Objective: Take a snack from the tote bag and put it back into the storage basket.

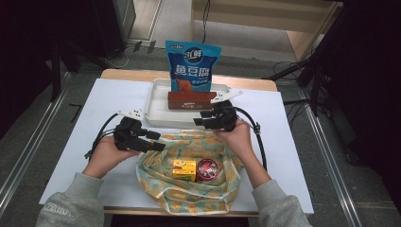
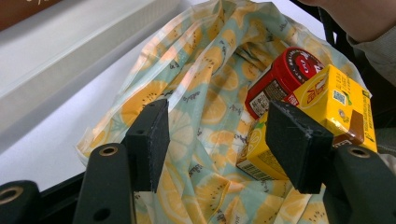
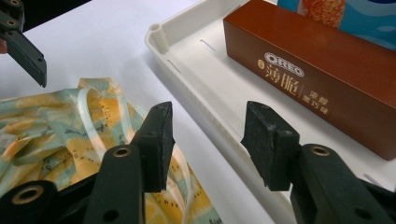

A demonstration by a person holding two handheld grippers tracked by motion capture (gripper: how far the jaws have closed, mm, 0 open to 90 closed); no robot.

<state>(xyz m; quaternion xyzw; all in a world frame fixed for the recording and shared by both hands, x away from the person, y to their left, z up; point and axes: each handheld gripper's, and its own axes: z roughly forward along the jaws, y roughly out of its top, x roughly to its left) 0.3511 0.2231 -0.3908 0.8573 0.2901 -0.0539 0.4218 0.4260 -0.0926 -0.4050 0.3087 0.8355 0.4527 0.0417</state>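
Note:
A cloth bag [image 1: 189,191] printed with lemon slices lies open at the table's near edge. Inside it are a yellow carton [image 1: 184,169] and a red-lidded tin [image 1: 207,169], side by side. My left gripper [image 1: 158,141] stands open at the bag's left rim; its own view has the fabric [image 2: 205,107], the carton [image 2: 341,107] and the tin [image 2: 285,79] beyond its jaws. My right gripper [image 1: 201,119] is open above the bag's far rim, beside the white tray [image 1: 156,106]. Nothing is between its pads [image 3: 159,140], and the brown Oreo box [image 3: 317,79] lies just beyond in the tray.
The tray [image 3: 187,88] sits at the middle back of the white table and holds the Oreo box [image 1: 191,100]. A blue snack pouch [image 1: 193,66] stands upright behind it. Bare table [image 1: 85,142] lies to the left and right of the bag.

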